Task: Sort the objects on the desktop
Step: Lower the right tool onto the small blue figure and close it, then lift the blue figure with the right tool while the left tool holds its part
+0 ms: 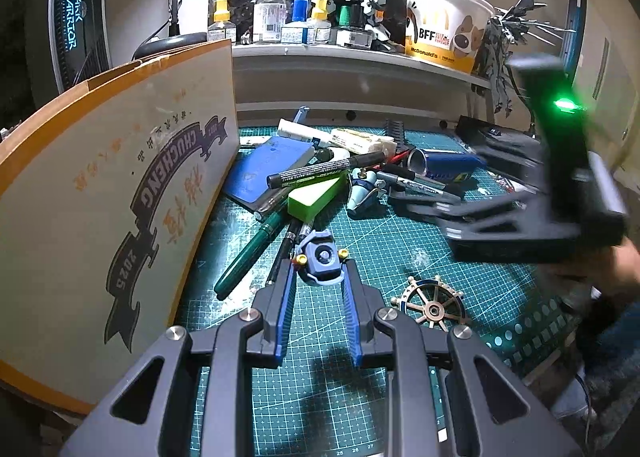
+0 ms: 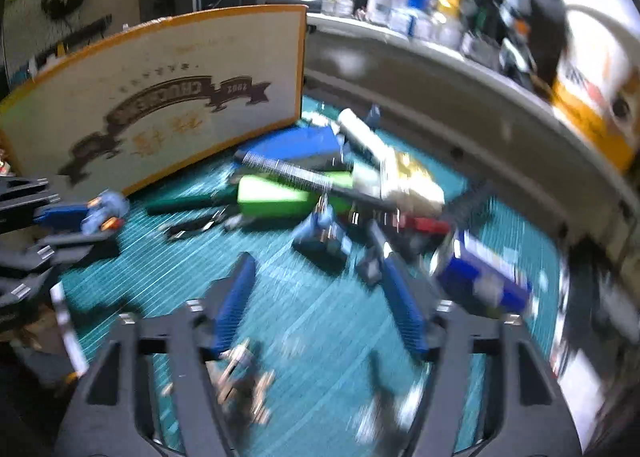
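A small blue toy part [image 1: 320, 261] sits pinched in the left gripper [image 1: 318, 269] jaws above the counter's [image 1: 400, 265] near edge beside the cardboard box [image 1: 120, 177], likely bound for it, while the right gripper [image 2: 316, 289], jaws spread and empty, hangs near the pen pile [image 2: 304, 177], probably its next pick.

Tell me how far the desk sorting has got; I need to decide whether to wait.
Early, it seems. Done: nothing visibly sorted; whether anything sits inside the tan cardboard box cannot be seen. In hand: the left gripper is shut on a small blue-grey model part; the right gripper is open and empty. Left: the heap of pens, green block, blue can, and the brass ship's wheel on the green cutting mat.
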The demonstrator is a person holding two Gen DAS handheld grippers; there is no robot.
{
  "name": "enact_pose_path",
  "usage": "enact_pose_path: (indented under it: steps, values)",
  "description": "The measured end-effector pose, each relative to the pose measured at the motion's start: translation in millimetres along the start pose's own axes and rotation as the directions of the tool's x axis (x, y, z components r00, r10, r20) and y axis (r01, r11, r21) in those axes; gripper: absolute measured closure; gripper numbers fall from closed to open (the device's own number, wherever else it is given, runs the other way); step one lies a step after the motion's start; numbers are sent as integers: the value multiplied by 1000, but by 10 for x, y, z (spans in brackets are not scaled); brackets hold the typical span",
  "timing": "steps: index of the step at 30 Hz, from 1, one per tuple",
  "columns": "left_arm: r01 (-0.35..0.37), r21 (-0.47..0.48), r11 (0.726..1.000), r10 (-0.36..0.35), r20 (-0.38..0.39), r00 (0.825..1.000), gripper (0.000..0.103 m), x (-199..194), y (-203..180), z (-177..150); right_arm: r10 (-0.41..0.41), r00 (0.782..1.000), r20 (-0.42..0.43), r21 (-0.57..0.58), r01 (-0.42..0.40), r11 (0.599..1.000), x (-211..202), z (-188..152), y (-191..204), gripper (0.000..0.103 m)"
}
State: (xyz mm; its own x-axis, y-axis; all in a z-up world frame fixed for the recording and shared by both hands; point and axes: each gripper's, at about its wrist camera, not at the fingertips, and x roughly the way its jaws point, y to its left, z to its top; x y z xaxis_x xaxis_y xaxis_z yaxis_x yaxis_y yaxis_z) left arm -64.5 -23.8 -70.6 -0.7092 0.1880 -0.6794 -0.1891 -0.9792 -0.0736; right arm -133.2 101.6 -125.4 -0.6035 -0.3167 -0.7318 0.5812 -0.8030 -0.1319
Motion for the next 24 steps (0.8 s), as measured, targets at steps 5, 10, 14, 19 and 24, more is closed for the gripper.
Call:
enact_pose_path:
  steps: [5,10,14,19,24]
  values:
    - [-7,-6,1000,7,-5,1000,80,25,52,13,-10,999,-31,-106,7,994,361,121,67,38]
    - [-11,-15,1000,11,-2,1000,80,62,111,39,-32,995,-97,-166,16,986,682,88,112,43]
    - [-11,-18,1000,11,-4,1000,80,91,128,44,29,994,-109,-112,-41,993,706,96,64,70]
    - [-8,-15,1000,8,-5,1000,80,93,124,31,58,992,-112,-72,-66,995,639,46,44,71]
    - [-1,-10,1000,1,9,1000,80,42,97,29,70,997,-38,-4,-71,997,261,12,11,71]
